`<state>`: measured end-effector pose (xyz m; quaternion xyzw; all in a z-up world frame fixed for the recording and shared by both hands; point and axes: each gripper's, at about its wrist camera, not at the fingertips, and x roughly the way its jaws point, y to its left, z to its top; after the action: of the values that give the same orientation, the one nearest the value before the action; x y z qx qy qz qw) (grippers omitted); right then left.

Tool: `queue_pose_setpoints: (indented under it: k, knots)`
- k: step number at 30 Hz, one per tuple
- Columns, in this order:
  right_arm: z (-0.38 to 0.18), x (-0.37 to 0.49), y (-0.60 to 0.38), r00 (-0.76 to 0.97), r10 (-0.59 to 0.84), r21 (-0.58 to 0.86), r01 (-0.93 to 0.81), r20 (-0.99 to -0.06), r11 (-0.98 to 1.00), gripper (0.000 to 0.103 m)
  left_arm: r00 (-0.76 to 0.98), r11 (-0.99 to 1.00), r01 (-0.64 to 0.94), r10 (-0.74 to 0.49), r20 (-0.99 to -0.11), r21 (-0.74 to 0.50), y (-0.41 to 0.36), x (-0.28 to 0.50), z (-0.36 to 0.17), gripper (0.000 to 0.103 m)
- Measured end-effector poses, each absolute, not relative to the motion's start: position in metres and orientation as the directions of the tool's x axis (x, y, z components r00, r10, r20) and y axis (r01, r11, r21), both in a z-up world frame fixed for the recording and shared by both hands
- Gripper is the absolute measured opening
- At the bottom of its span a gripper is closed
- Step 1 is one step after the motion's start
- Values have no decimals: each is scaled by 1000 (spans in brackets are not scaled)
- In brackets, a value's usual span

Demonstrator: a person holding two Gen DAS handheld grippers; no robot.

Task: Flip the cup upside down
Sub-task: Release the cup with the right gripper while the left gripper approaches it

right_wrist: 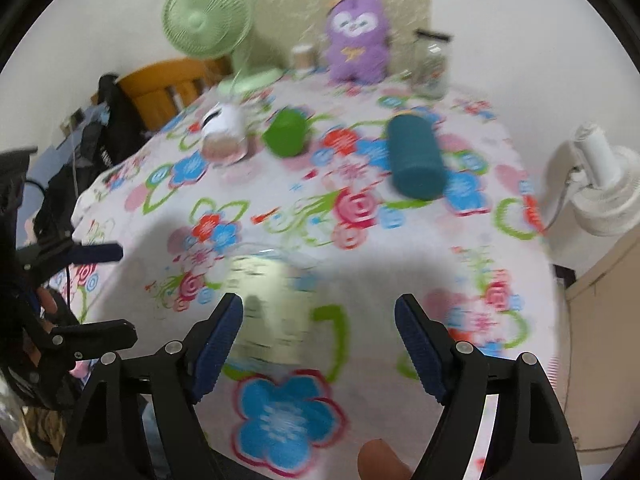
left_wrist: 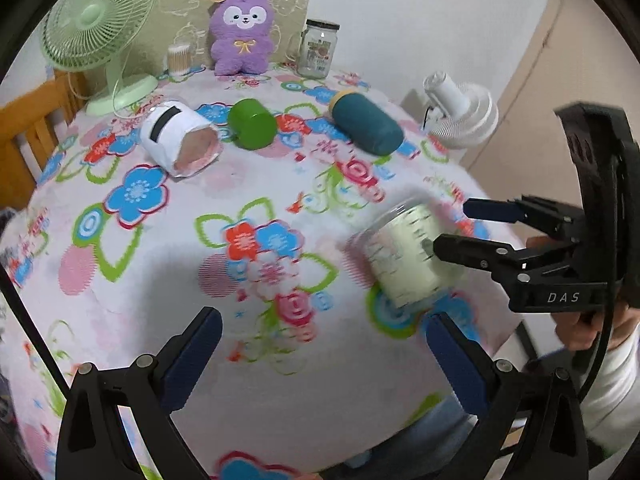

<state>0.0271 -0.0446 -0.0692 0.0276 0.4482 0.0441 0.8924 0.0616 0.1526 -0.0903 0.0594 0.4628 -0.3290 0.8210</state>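
Observation:
A clear measuring cup [left_wrist: 404,252] with a pale yellow-green inside and printed marks lies tilted on the flowered tablecloth [left_wrist: 248,184], blurred. My right gripper [left_wrist: 450,230] is open at its right side, fingertips close to the cup, touching or not I cannot tell. In the right wrist view the cup [right_wrist: 272,300] lies just ahead of the open right gripper [right_wrist: 318,316], nearer its left finger. My left gripper [left_wrist: 324,332] is open and empty, lower left of the cup; it also shows at the left edge of the right wrist view [right_wrist: 120,292].
Lying on the cloth further back are a white cup [left_wrist: 180,140], a green cup [left_wrist: 252,124] and a teal bottle [left_wrist: 366,124]. At the back stand a green fan [left_wrist: 100,28], a purple plush [left_wrist: 240,32] and a glass jar [left_wrist: 319,48]. A white fan [left_wrist: 460,108] stands off the right edge.

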Motion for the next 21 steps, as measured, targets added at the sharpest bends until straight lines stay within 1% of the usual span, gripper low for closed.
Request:
queue_pose_setpoints:
  k: [4, 8, 12, 21]
  knots:
    - [-58, 12, -84, 628, 66, 99, 17, -775, 995, 86, 323, 781, 551, -525, -788, -295, 131, 60, -86, 103]
    - [-62, 1, -120, 630, 27, 110, 94, -776, 989, 86, 287, 781, 513, -547, -786, -356, 109, 62, -86, 103]
    - [-76, -4, -143, 614, 39, 153, 135, -788, 979, 86, 277, 798, 477, -535, -799, -369, 87, 64, -89, 103]
    - [-95, -6, -160, 603, 60, 186, 149, -796, 971, 86, 222, 835, 381, -499, -838, -396, 59, 69, -112, 103]
